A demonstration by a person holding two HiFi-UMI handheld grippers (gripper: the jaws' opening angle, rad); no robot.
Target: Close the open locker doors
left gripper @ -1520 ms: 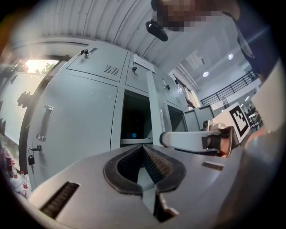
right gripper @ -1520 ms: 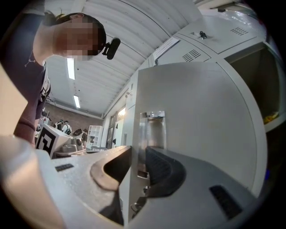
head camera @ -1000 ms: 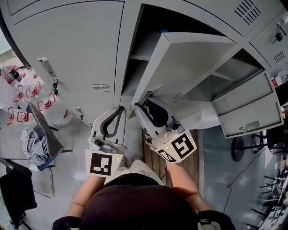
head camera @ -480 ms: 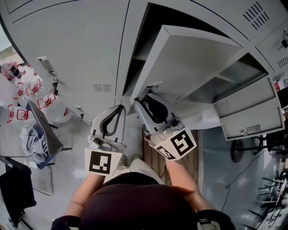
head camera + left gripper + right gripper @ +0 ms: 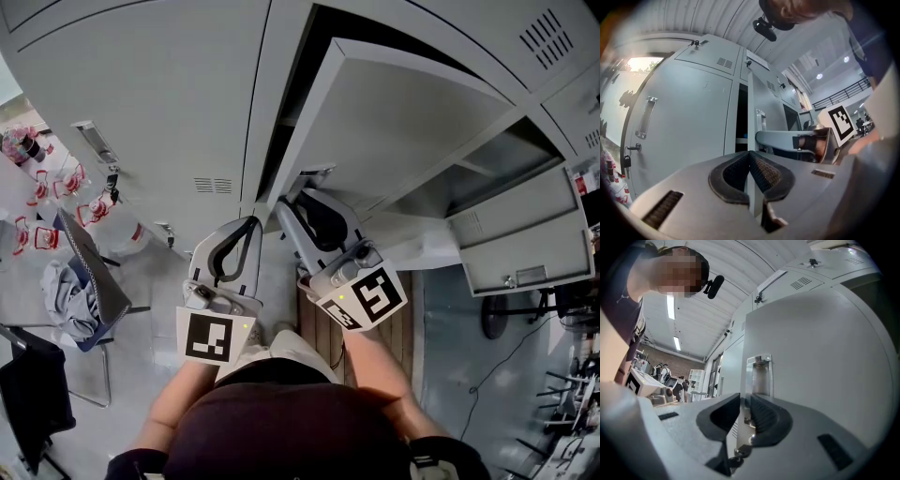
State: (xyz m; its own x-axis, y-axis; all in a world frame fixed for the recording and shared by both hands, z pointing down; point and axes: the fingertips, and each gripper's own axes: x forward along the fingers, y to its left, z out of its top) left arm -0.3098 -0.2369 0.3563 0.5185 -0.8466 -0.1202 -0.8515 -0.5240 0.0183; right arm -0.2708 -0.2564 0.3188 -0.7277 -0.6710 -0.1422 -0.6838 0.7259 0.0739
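A tall grey locker door (image 5: 412,122) stands ajar in the middle of the locker bank, with a dark gap (image 5: 291,103) along its left edge. My right gripper (image 5: 292,202) sits on that edge just below the door's metal handle recess (image 5: 758,376). Its jaws have just been closing, and the door (image 5: 820,348) edge lies between the pads, which press on it at the right gripper (image 5: 744,401). My left gripper (image 5: 251,225) hangs beside it, shut and empty; in the left gripper view its pads meet at the left gripper (image 5: 750,157), short of the door (image 5: 759,101).
A second, smaller locker door (image 5: 520,230) hangs open at the right. The locker at the left (image 5: 141,84) is closed, with a handle (image 5: 94,141). Water bottles (image 5: 56,197), a chair with cloth (image 5: 75,281) and a stool base (image 5: 497,309) stand on the floor.
My right gripper has shifted a little toward the lockers with the door edge, and the dark gap beside the door has narrowed. The left gripper has stayed put.
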